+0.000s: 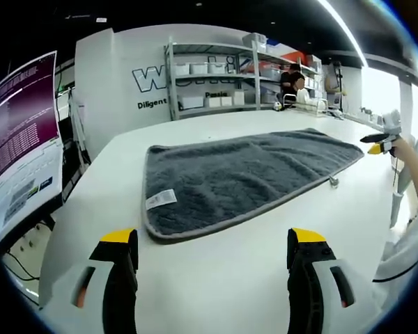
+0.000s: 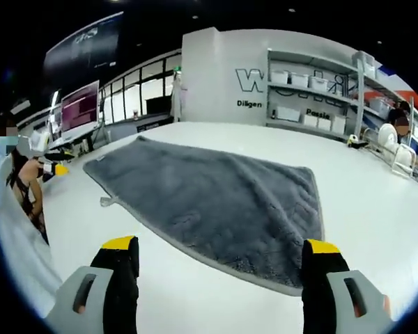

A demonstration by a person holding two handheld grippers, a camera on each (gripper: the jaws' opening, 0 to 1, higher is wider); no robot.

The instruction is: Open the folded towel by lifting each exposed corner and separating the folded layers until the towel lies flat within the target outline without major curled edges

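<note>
- The grey towel (image 1: 240, 177) is spread open on the white table (image 1: 223, 278), with its edges lying flat.
- A white label (image 1: 161, 200) is seen on the towel near one corner.
- The left gripper (image 1: 213, 259) is held just short of the towel's near edge; its jaws are set wide apart and nothing is clamped.
- The right gripper (image 2: 221, 268) is held near the towel's other side, jaws likewise spread and empty.
- Shelving (image 1: 219, 76) is located beyond the towel.
</note>
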